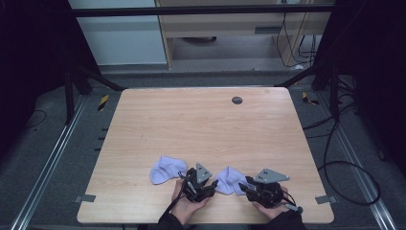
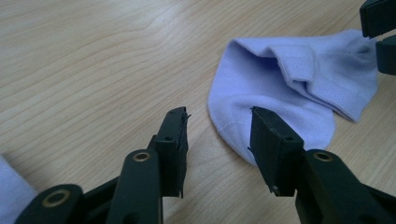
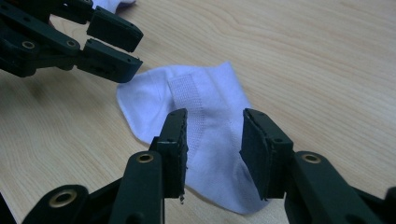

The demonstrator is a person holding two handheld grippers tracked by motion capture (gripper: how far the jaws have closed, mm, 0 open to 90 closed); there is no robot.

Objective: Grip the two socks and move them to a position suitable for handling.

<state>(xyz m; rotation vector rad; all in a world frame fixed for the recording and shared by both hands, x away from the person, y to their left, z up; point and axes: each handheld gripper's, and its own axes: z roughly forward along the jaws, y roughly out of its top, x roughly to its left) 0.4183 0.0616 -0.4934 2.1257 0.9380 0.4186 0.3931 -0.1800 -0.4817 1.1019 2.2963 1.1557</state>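
Observation:
A pale lilac-white sock (image 1: 229, 179) lies flat near the table's front edge, between my two grippers. The left gripper (image 1: 213, 185) points right at its toe end and stands open. In the left gripper view its jaws (image 2: 219, 122) straddle the sock's (image 2: 280, 88) near edge just above the wood. The right gripper (image 1: 242, 187) faces left at the sock's other end, also open. Its jaws (image 3: 215, 125) hover over the sock (image 3: 205, 107) with nothing pinched. A second sock (image 1: 165, 170) lies to the left of the left hand.
The wooden table (image 1: 201, 120) has a small dark grommet (image 1: 237, 100) near its far edge. Dark frame posts and loose cables stand beside the table on the floor. Both hands rest at the front edge.

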